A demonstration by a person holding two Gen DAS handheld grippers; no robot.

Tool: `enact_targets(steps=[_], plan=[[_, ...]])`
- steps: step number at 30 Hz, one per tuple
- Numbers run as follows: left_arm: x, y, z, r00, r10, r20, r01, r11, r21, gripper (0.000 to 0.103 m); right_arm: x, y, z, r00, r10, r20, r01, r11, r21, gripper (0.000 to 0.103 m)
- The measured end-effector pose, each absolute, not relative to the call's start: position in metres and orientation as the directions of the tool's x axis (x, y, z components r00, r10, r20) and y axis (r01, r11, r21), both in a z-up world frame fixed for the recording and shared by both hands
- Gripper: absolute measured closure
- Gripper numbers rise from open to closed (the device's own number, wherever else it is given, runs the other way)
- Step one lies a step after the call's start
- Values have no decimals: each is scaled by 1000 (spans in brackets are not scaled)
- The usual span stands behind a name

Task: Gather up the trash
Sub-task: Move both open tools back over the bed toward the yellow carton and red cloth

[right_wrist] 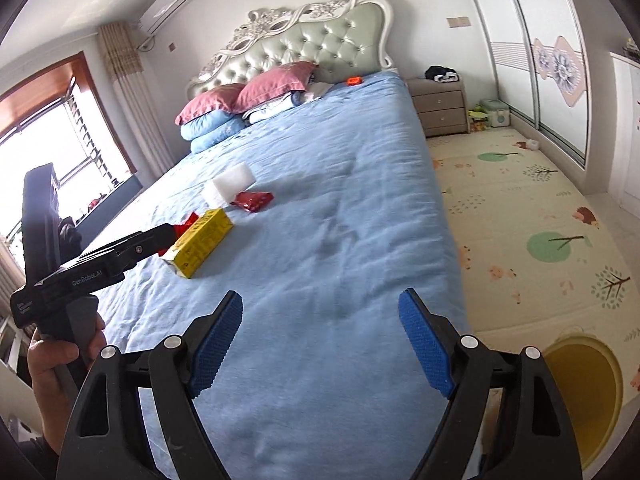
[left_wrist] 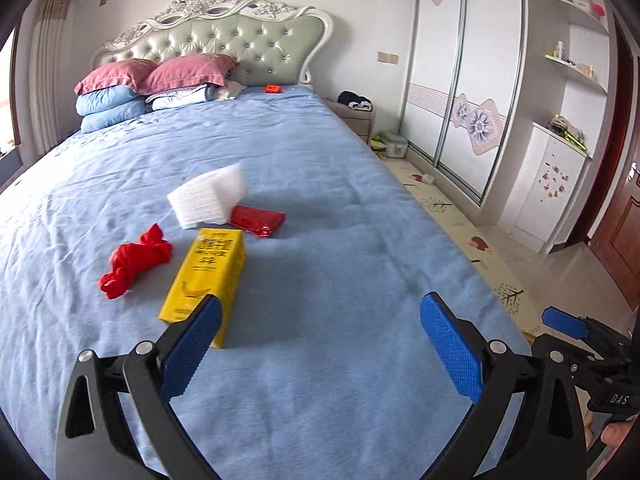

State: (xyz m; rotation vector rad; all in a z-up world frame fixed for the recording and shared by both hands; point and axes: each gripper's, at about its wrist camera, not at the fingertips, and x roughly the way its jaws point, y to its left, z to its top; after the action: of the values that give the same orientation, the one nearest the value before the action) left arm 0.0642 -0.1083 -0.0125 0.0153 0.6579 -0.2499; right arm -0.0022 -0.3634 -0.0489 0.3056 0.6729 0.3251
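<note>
Trash on bed ahead of both sets of fingers: carton just beyond left gripper, rag left of it, foam and wrapper past it. Left gripper wide open, empty. Right gripper open, empty; bin low to its right. Advice: straddle carton across narrow sides, close squarely.
</note>
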Motion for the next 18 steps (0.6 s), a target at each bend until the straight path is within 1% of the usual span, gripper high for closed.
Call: enact_targets(steps=[10, 18], plan=[[75, -24, -18, 786, -172, -593, 143, 985, -96, 4, 25, -257, -44, 677, 456, -578, -320, 889, 327, 25], [97, 33, -31, 780, -120, -614, 85, 993, -87, 4, 49, -200, -41, 669, 456, -587, -350, 890, 292, 25]])
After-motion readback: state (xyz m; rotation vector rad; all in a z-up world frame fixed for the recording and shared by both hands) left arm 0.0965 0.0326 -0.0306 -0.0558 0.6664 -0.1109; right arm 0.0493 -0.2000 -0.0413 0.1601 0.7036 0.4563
